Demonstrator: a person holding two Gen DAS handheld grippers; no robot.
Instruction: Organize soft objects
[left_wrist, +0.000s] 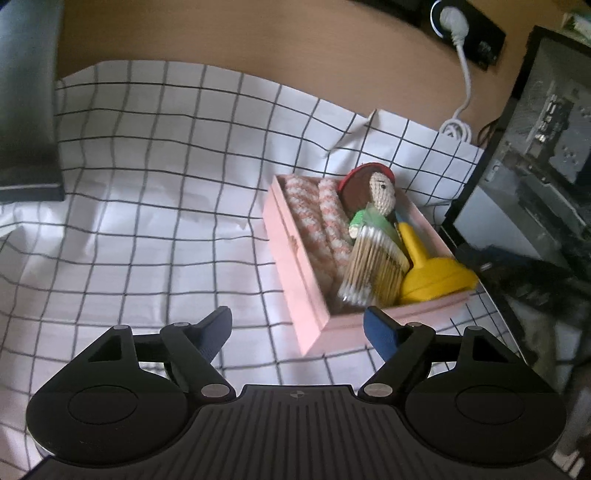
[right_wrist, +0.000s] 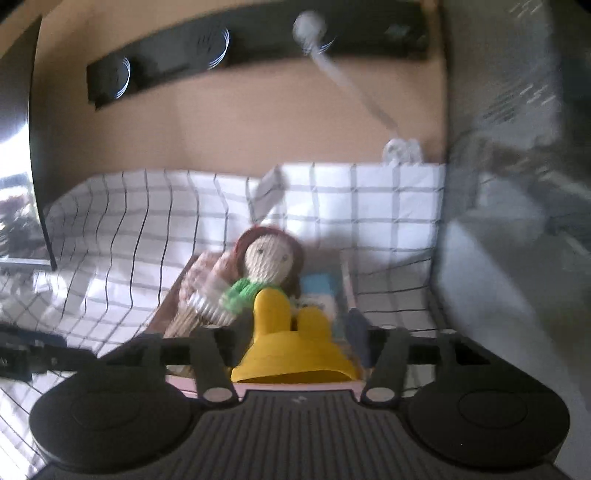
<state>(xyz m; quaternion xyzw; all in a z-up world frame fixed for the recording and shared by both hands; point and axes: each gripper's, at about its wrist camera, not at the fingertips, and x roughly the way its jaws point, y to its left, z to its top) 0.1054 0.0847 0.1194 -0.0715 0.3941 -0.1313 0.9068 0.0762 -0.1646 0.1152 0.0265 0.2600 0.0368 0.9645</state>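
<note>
The soft things are already in the pink box (left_wrist: 295, 280), which sits on the white checked cloth (left_wrist: 147, 184) near its right edge. Inside you can see a knitted doll (left_wrist: 382, 195) with a green top, two rolls of pink and white cloth (left_wrist: 321, 221), a bundle of cotton buds (left_wrist: 373, 266) and a yellow bunny-eared toy (left_wrist: 432, 273).

Your left claw (left_wrist: 299, 328) is wide open with nothing in it. It hangs above the cloth, just by the near corner of the box.

Your right claw (right_wrist: 295, 339) looks open too. The yellow toy (right_wrist: 291, 339) sits between its fingers, but the picture is blurry and the pads do not seem to press on it. So it looks like you have just put the yellow toy in and are letting go.

It seems the packing step is nearly done. I see nothing soft left out on the cloth. For the next move, lift your right claw straight up and clear of the box, so you do not drag the toy or the doll out again. Then look around for anything you missed.

I cannot read any words or brand names. There is a small mark on the side of the box, too small to tell.
</note>
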